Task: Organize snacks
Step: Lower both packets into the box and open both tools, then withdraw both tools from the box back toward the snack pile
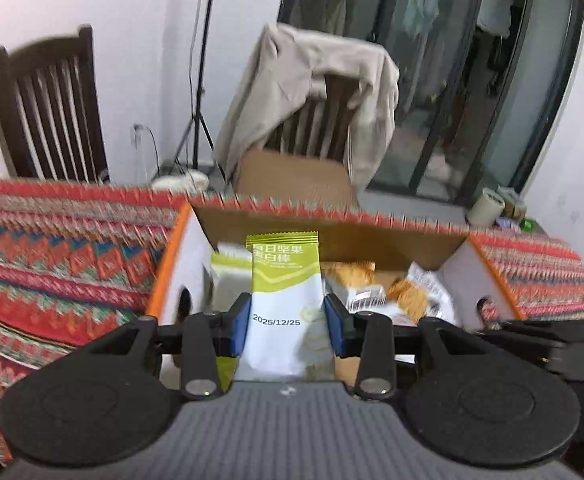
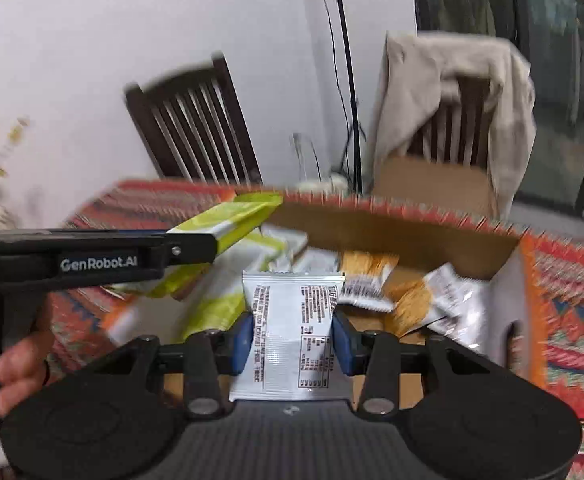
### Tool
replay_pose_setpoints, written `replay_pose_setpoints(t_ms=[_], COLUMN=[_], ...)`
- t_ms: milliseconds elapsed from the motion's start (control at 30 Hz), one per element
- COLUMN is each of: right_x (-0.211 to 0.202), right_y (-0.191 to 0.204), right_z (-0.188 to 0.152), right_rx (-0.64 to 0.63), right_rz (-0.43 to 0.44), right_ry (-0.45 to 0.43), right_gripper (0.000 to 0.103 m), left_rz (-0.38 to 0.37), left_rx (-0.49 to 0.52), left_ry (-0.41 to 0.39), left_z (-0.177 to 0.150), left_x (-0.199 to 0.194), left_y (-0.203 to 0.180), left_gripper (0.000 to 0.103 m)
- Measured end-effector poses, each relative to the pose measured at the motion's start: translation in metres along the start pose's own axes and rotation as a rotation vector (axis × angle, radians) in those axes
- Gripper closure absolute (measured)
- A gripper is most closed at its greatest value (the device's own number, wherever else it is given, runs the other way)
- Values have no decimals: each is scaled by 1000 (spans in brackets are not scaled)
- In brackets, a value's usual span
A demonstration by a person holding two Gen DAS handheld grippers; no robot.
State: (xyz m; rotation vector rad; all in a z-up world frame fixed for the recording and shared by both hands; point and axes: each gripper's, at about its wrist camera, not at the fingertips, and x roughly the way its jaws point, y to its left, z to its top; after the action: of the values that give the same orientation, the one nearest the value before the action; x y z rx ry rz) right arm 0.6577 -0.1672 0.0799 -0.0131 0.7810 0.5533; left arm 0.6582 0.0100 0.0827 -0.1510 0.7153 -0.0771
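Note:
My left gripper (image 1: 286,322) is shut on a green and white snack bar packet (image 1: 284,300) stamped 2025/12/25, held upright over the open cardboard box (image 1: 331,236). My right gripper (image 2: 292,338) is shut on a white packet with printed text (image 2: 292,320), also held over the box (image 2: 391,232). In the right wrist view the left gripper (image 2: 196,246) reaches in from the left with the green packet (image 2: 236,220). Inside the box lie green packets (image 2: 220,300) on the left and orange and white packets (image 2: 411,300) on the right.
The box stands on a table with a red patterned cloth (image 1: 52,260). Two dark wooden chairs (image 1: 48,108) stand behind it, one draped with a beige garment (image 1: 311,80). A light stand (image 1: 202,80) and glass doors (image 1: 471,60) are at the back.

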Motion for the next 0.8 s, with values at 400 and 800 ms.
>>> replay_pose_setpoints(t_ms=[400,800], right_x=[71,-37], right_y=[5,5], right_z=[-5,14], right_rx=[-11,-28], right_rz=[-41,-89], right_ry=[141,34], right_gripper=[39,34], left_rz=[-23,-13], left_rx=[44,109], left_ry=[43,-30], left_z=[-18,2], left_x=[16,-99], left_y=[8,-2], left_gripper=[52,38])
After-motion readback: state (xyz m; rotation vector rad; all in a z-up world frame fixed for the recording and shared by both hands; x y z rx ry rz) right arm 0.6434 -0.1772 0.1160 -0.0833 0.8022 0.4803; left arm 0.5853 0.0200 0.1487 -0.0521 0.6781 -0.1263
